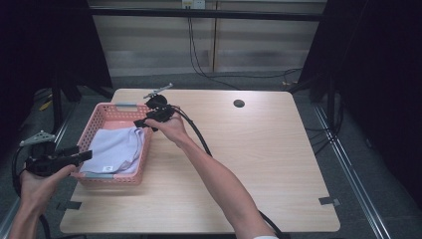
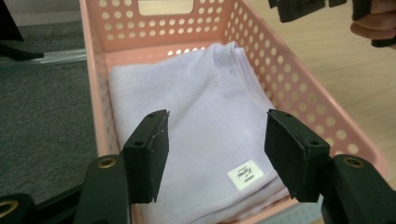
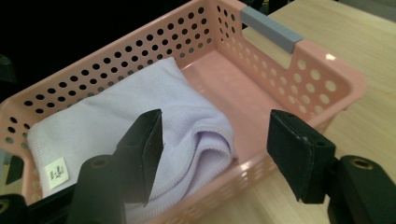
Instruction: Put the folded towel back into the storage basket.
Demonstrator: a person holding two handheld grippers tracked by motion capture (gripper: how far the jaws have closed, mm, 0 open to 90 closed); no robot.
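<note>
Hiding basket [image 3: 322, 88] floor: folded towel [image 3: 140, 107] | towel label [image 2: 244, 173] unreadable

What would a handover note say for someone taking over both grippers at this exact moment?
Left gripper: open, empty, at the near left end of the pink basket.
Right gripper: open, empty, above the basket's far right rim.
Lilac towel: folded, lying inside the basket toward its near end, white label facing up; the far part of the basket floor is bare.
Done: towel appears placed in the basket and let go.
Left: probably only drawing both grippers clear.
</note>
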